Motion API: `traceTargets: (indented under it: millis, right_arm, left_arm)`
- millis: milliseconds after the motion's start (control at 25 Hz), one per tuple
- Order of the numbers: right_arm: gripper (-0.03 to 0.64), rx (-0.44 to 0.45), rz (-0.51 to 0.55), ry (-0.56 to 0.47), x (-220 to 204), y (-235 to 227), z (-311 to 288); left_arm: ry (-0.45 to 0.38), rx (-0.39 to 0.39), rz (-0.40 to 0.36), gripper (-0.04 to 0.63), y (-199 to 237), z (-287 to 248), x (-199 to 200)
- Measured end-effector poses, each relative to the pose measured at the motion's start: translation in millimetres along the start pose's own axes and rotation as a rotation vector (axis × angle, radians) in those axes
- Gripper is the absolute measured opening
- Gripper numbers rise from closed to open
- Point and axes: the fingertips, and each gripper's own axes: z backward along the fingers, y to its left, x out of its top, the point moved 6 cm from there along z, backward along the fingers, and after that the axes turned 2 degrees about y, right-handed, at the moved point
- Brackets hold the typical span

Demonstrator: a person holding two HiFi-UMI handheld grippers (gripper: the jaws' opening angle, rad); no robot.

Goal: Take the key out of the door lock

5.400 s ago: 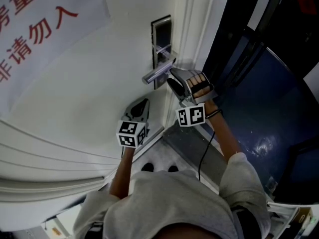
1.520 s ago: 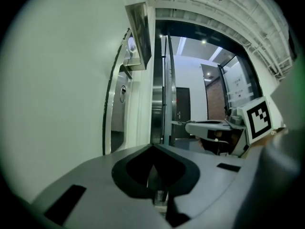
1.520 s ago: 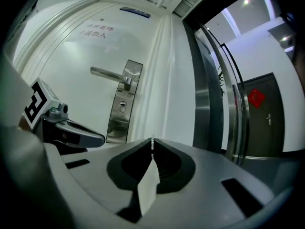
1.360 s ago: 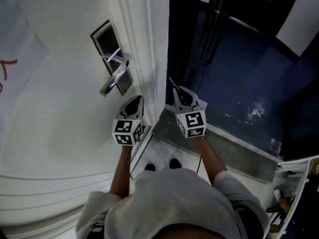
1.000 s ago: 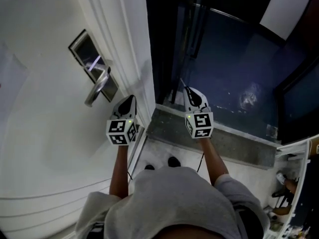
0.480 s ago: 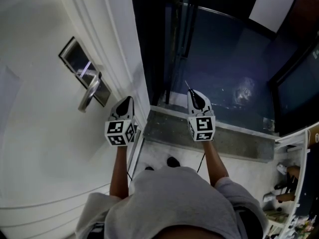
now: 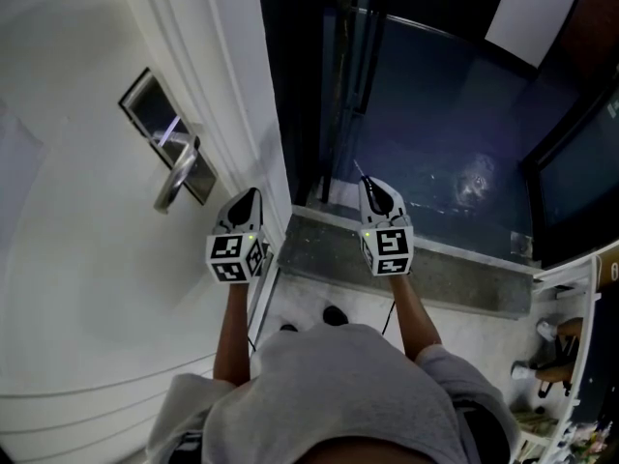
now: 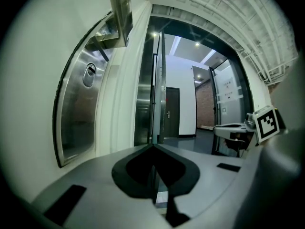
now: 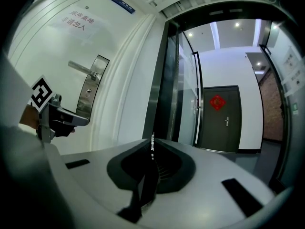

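A thin metal key (image 7: 360, 170) sticks out of the tip of my right gripper (image 7: 370, 184), which is shut on it in front of the open doorway, clear of the door. In the right gripper view the key's blade (image 9: 152, 140) stands up between the closed jaws of the right gripper (image 9: 151, 157). The steel lock plate (image 7: 145, 114) with its lever handle (image 7: 174, 180) sits on the white door (image 7: 87, 288). The keyhole (image 8: 89, 72) shows with nothing in it. My left gripper (image 7: 248, 194) is shut and holds nothing, near the door's edge below the handle.
Right of the door is the open doorway with a grey threshold (image 7: 435, 264) and a dark blue floor (image 7: 435, 104) beyond. A glass panel and a dark door with a red ornament (image 9: 218, 118) lie ahead. A shelf with small items (image 7: 571, 356) is at the lower right.
My right gripper was at the lock plate; now it hangs before the doorway with the key in it. Over the last second both grippers have hardly shifted.
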Motion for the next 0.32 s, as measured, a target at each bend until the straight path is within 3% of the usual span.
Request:
traceTargets:
  millis: [320]
  right_arm:
    - [0.029,0.001,0.001,-0.002,0.4,-2.4,0.5]
  left_arm:
    - [0.000,-0.008,-0.006,0.018,-4.3,0.3,1.5]
